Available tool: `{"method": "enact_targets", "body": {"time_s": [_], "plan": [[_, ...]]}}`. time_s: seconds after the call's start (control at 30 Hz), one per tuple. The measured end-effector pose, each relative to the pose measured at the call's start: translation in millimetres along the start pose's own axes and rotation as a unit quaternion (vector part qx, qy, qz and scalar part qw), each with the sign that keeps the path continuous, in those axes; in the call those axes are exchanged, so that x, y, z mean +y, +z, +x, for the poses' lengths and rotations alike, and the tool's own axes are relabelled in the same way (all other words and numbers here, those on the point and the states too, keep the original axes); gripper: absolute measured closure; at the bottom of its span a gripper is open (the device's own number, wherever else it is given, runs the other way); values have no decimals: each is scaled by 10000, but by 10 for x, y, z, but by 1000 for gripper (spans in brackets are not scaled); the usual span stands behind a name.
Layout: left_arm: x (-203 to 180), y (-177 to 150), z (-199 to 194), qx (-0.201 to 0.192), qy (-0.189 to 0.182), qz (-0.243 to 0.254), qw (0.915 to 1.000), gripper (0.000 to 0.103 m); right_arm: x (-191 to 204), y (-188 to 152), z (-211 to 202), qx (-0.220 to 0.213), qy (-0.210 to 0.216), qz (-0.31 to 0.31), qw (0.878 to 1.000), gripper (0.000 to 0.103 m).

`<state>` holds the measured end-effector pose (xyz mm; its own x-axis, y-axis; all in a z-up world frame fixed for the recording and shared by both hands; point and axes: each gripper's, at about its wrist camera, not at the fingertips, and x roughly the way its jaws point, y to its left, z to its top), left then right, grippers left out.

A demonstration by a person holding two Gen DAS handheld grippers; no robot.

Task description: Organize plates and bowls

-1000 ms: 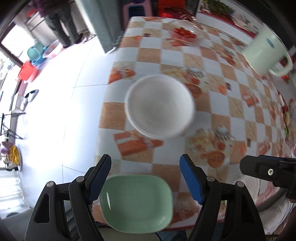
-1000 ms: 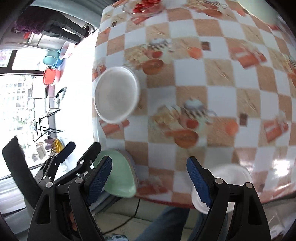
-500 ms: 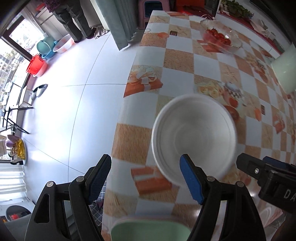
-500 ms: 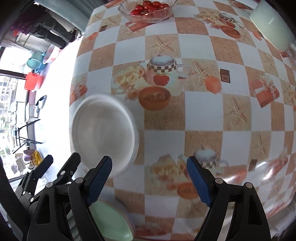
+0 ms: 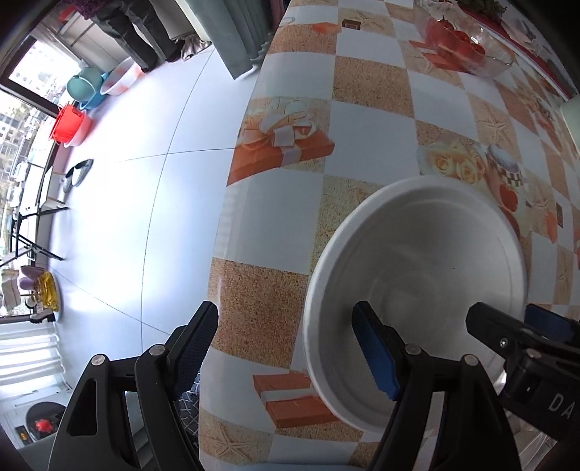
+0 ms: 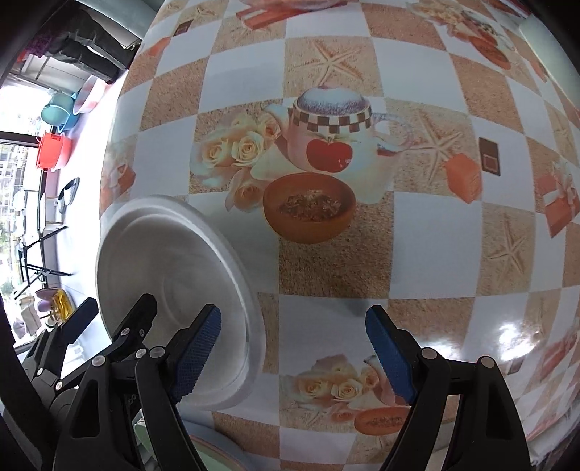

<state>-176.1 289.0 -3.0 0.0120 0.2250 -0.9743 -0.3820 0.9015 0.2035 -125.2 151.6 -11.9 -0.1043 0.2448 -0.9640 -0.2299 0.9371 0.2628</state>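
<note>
A white bowl [image 5: 427,275] stands on the checked tablecloth near the table's left edge; it also shows in the right wrist view [image 6: 170,282]. My left gripper [image 5: 286,347] is open, with its right finger inside the bowl and its left finger outside, so the jaws straddle the near-left rim. My right gripper [image 6: 293,347] is open, with its left finger over the bowl's right rim and its right finger over the cloth. The rim of a green plate [image 6: 214,456] shows at the bottom of the right wrist view.
A glass bowl of tomatoes [image 5: 467,43] stands far back on the table. The table's left edge [image 5: 221,232] drops to a white tiled floor with coloured buckets [image 5: 72,123] and a standing person [image 5: 123,32].
Both grippers have moved forward and down to the white bowl, which now looms large. The green plate has slid out of the left view and nearly out of the right.
</note>
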Motion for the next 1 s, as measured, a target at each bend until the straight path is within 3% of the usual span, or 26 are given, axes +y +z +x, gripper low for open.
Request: {"method": "enact_targets", "body": {"time_s": [0.23, 0.4, 0.47, 0.53, 0.73, 1.0], "plan": [[-13, 17, 31, -80, -20, 57, 9999, 24, 42, 48, 27, -52, -71, -115, 9999, 23], [-51, 8, -13, -61, -277, 62, 9996, 46, 155, 72, 25, -104, -29, -465, 9989, 56], [-89, 8, -29, -56, -358, 95, 9993, 61, 187, 71, 75, 9, 175, -514, 9985, 79], [-145, 17, -48, -66, -389, 198, 9990, 67, 180, 70, 113, 125, 329, -440, 9984, 86], [-298, -46, -63, 25, -500, 229, 9985, 69, 16, -25, 105, 254, 291, -473, 9981, 87], [-940, -204, -170, 164, -788, 518, 9954, 70, -599, -146, -16, 359, 50, -86, 9993, 87]]}}
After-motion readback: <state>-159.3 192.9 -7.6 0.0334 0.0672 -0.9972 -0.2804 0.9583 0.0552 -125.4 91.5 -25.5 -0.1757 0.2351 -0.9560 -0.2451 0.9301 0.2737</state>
